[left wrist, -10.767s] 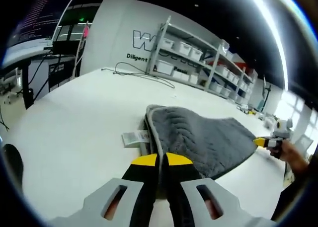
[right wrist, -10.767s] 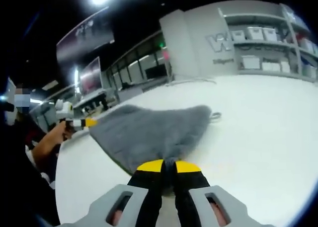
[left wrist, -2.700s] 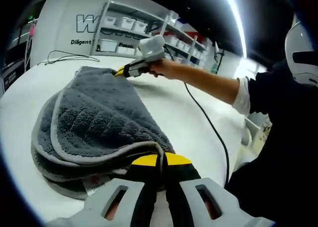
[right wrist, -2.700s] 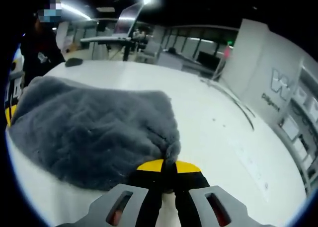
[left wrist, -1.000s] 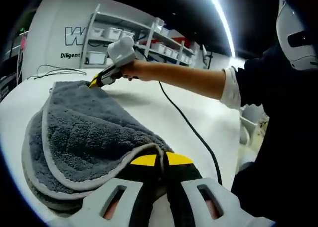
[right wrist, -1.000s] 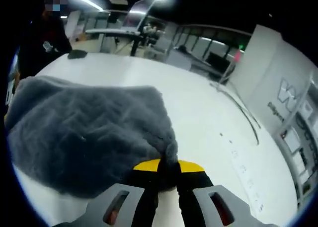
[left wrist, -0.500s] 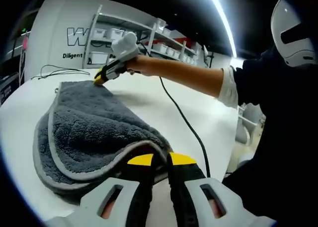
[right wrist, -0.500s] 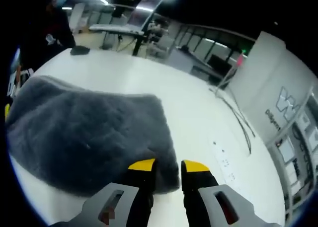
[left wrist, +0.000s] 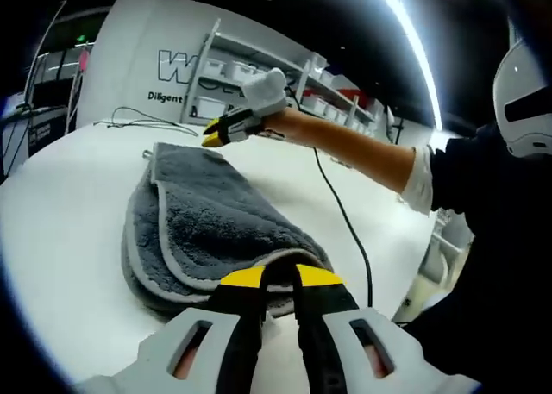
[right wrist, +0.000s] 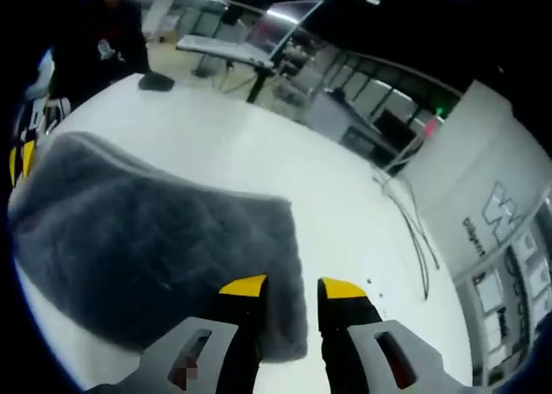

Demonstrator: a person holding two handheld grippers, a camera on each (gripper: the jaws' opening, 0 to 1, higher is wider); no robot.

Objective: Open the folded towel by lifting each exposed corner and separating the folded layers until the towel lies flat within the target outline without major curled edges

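Observation:
The grey towel [left wrist: 207, 222] lies folded in layers on the white table [left wrist: 60, 230], its pale-trimmed near edge curling just ahead of my left gripper [left wrist: 282, 278]. That gripper's yellow-tipped jaws stand open, a narrow gap between them over the towel's edge. A hand holds my right gripper [left wrist: 220, 135] a little above the towel's far corner. In the right gripper view the towel [right wrist: 147, 239] spreads to the left, and my right gripper [right wrist: 293, 288] is open with the towel's corner below its jaws.
Shelves with white bins [left wrist: 259, 71] stand along the far wall. A thin cable [left wrist: 129, 122] lies on the table behind the towel, and the right gripper's cord [left wrist: 345, 222] trails across it. A small black object [right wrist: 155, 82] sits near the table's far edge.
Both grippers were shut on towel corners one second ago and have opened and let go. The towel has settled on the table. My right gripper has risen off its corner.

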